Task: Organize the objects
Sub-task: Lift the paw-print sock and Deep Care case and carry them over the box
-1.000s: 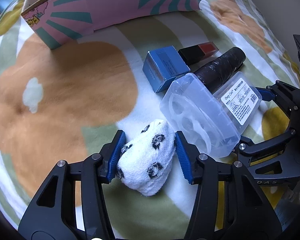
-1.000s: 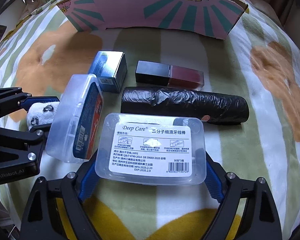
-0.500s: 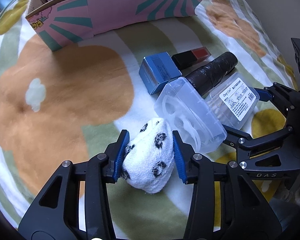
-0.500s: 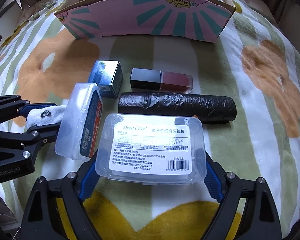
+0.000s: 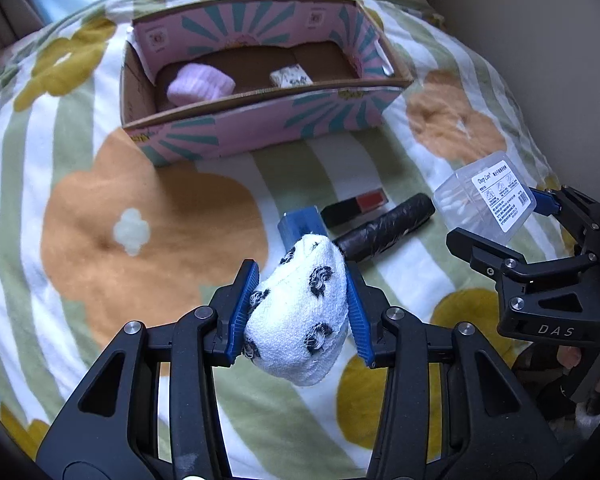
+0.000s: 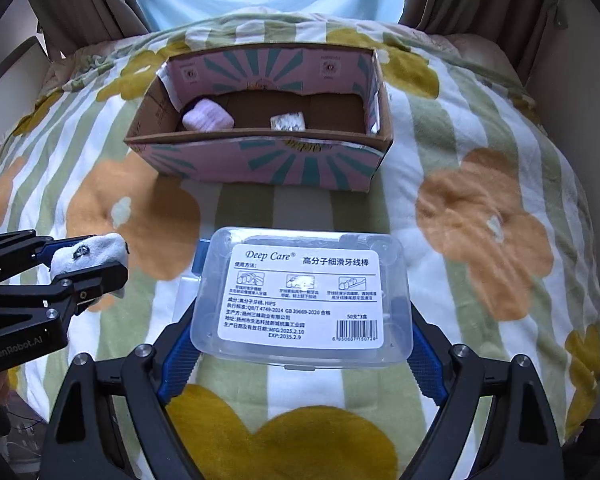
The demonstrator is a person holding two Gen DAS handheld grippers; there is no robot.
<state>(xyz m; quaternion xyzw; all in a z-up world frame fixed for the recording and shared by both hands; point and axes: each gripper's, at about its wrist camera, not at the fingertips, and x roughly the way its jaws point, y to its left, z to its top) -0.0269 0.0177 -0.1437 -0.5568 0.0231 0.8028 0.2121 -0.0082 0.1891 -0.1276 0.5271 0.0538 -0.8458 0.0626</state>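
Both pickups just came up off the bed: my left gripper [image 5: 300,304] fingers clamp the spotted sock [image 5: 300,316] mid-frame, right gripper [image 6: 300,344] squeezes the floss pick case [image 6: 304,296], so I reckon the pink box [image 6: 260,168] up top is next.

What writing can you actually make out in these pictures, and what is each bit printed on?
"Deep Care": label of the clear plastic box in the right hand-held gripper.
"MFG:2025.2.10" and "EXP:2035.2.9": same label.
"50支*3盒": same label, above the barcode.
"GenRobot.AI": left hand-held gripper, seen from the right.
"DAS": right hand-held gripper, seen from the left.
Pink cardboard box: print too blurred to read.
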